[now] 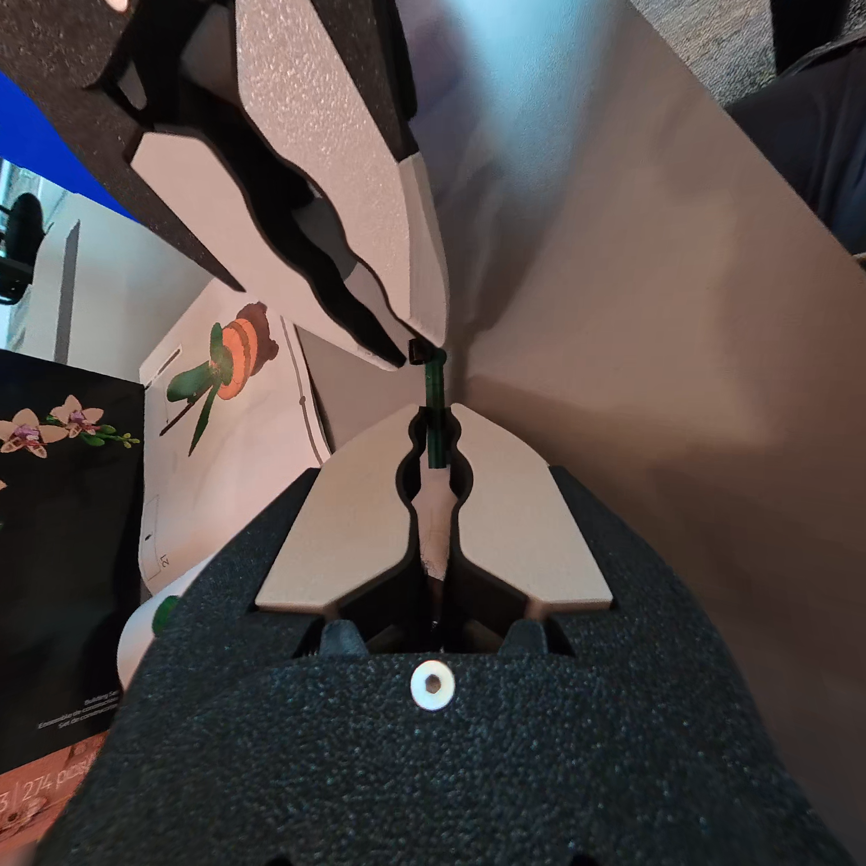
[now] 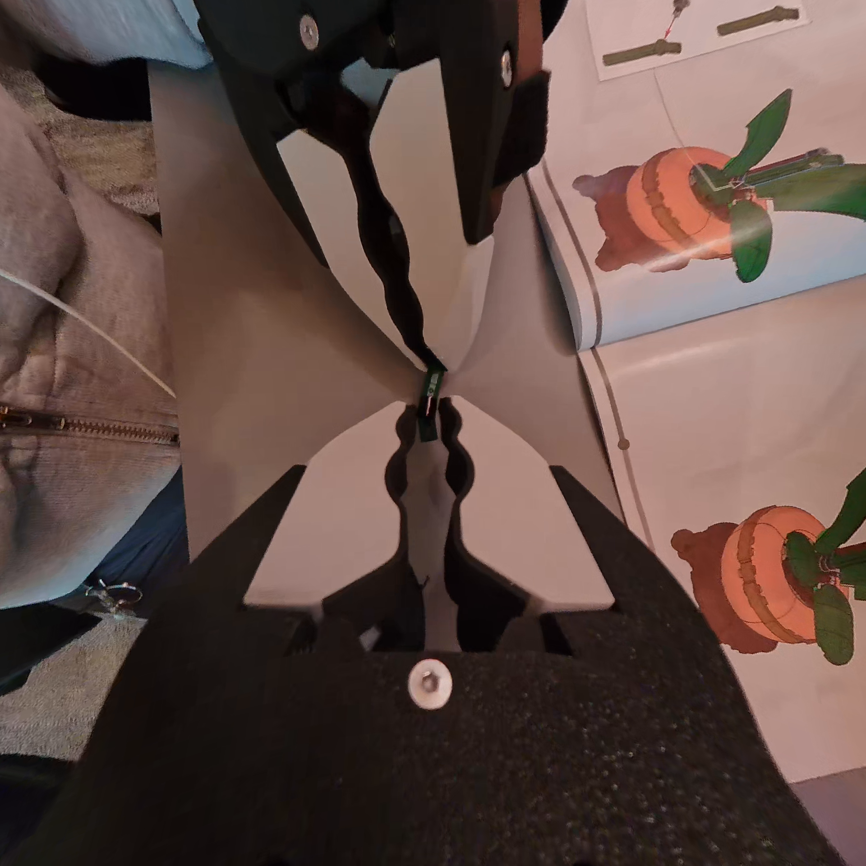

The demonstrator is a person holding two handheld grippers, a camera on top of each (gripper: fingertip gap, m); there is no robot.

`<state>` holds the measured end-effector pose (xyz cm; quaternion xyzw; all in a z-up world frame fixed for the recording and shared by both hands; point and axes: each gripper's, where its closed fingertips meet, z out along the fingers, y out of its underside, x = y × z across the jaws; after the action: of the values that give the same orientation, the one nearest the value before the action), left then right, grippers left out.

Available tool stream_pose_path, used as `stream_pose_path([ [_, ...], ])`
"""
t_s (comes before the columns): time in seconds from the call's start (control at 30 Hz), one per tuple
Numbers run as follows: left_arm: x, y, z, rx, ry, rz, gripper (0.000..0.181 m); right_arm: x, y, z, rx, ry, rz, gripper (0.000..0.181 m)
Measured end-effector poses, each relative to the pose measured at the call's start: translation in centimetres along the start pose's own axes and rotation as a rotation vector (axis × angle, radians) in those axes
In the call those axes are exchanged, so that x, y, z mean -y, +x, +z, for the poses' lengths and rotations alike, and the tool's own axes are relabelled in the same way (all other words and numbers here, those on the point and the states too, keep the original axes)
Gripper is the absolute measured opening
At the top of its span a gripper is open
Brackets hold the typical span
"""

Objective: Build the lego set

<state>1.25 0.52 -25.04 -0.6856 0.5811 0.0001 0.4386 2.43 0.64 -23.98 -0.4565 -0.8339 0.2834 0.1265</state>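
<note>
Left tool (image 1: 433, 421) clenched on dark green lego rod (image 1: 435, 412), long axis straight ahead toward frame centre. Right tool (image 2: 429, 412) pinching small black connector (image 2: 426, 406), met tip to tip above the bench (image 1: 609, 328); instruction booklet (image 2: 703, 375) at right.
</note>
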Motion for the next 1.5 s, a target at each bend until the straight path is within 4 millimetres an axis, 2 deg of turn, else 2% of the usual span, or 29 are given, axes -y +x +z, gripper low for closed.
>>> stream_pose_path([
  [0.1,0.1,0.0,0.1,0.022,-0.009,0.032,0.006,-0.9,0.1,0.3,-0.018,-0.057,-0.024,0.007],
  [0.23,0.4,0.3,0.1,0.045,-0.020,0.054,0.006,-1.0,-0.1,0.2,-0.016,-0.059,-0.047,0.006],
  [0.5,0.6,0.4,0.3,0.027,0.000,-0.100,0.006,-1.4,-0.2,0.1,-0.009,-0.245,-0.131,0.006],
  [0.7,0.6,0.3,0.3,0.065,-0.006,-0.119,0.006,-1.6,-0.3,0.3,-0.043,-0.381,-0.136,0.006],
  [0.9,0.5,0.3,0.3,0.069,-0.023,-0.132,0.006,-1.6,-0.3,0.4,-0.056,-0.379,-0.113,0.006],
  [0.93,0.5,0.3,0.2,0.070,-0.030,-0.127,0.006,-1.5,-0.2,0.4,-0.071,-0.350,-0.106,0.008],
  [1.0,0.5,0.4,0.2,0.077,-0.040,-0.110,0.006,-1.7,-0.1,0.6,-0.074,-0.286,-0.050,0.034],
  [1.07,0.5,0.4,0.2,0.077,-0.037,-0.113,0.006,-1.2,0.4,0.0,-0.106,-0.180,0.001,0.045],
  [1.13,0.5,0.3,0.2,0.072,-0.033,-0.129,0.006,-0.3,1.3,-1.5,-0.178,-0.028,0.044,0.054],
  [1.2,0.4,0.3,0.3,0.071,-0.029,-0.146,0.006,2.0,2.2,-4.4,-0.251,0.263,0.078,0.061],
  [1.23,0.4,0.2,0.3,0.074,-0.028,-0.153,0.006,3.7,2.2,-6.6,-0.275,0.486,0.080,0.066],
  [1.3,0.4,0.1,0.4,0.078,-0.021,-0.172,0.006,6.7,1.3,-13.1,-0.286,1.010,0.081,0.088],
  [1.33,0.3,0.0,0.4,0.083,-0.021,-0.193,0.006,7.0,0.9,-16.4,-0.300,1.241,0.089,0.099],
  [1.37,0.2,-0.3,0.3,0.094,-0.020,-0.217,0.006,6.7,0.5,-18.9,-0.302,1.397,0.094,0.102],
  [1.4,0.3,-0.7,0.1,0.110,-0.002,-0.243,0.006,6.4,0.3,-20.2,-0.289,1.468,0.109,0.105],
  [1.43,0.7,-1.3,-0.2,0.126,0.040,-0.284,0.006,6.1,0.3,-20.6,-0.287,1.476,0.124,0.108],
  [1.5,2.0,-2.7,-1.4,0.149,0.181,-0.425,0.006,5.8,0.0,-20.3,-0.340,1.436,0.079,0.114],
])
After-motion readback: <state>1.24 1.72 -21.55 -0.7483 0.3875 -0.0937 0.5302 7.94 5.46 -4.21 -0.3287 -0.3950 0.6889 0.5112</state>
